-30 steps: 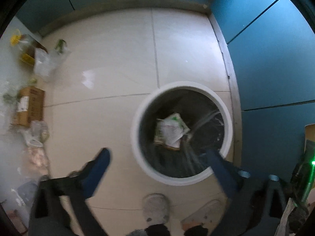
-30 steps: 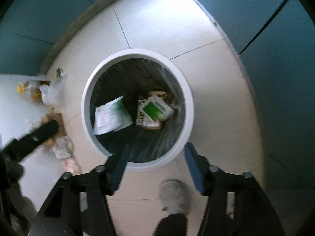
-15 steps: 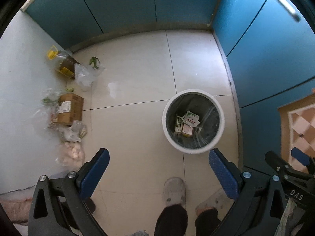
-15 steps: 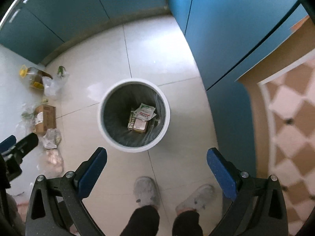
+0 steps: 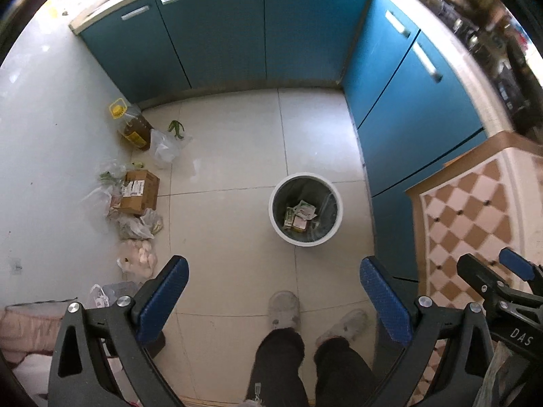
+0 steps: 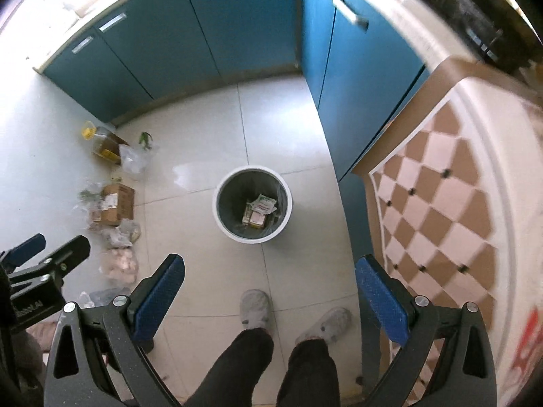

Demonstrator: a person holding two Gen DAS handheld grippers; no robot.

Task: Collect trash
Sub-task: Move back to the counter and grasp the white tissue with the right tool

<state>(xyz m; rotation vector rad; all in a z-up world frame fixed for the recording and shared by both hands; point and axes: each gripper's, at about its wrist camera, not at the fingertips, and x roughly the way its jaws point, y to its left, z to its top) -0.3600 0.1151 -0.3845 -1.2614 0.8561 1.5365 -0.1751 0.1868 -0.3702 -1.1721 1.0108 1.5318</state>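
A white round trash bin (image 5: 334,234) stands on the tiled floor far below; it also shows in the right wrist view (image 6: 220,218). Paper wrappers and small packets (image 5: 299,216) lie at its bottom, also seen in the right wrist view (image 6: 260,211). My left gripper (image 5: 273,296) is open and empty, held high above the floor. My right gripper (image 6: 269,291) is open and empty at about the same height. The right gripper shows at the right edge of the left wrist view (image 5: 499,281); the left gripper shows at the left edge of the right wrist view (image 6: 44,254).
Blue cabinets (image 5: 224,34) line the back and right. A table with a checkered cloth (image 6: 441,196) is on the right. An oil bottle (image 5: 130,125), a cardboard box (image 5: 141,191) and plastic bags (image 5: 135,227) lie along the left wall. The person's feet (image 5: 285,310) stand below.
Both grippers have risen far above the bin, which now looks small. The right gripper's jaws widened. The wrappers dropped a second ago lie in the bin.
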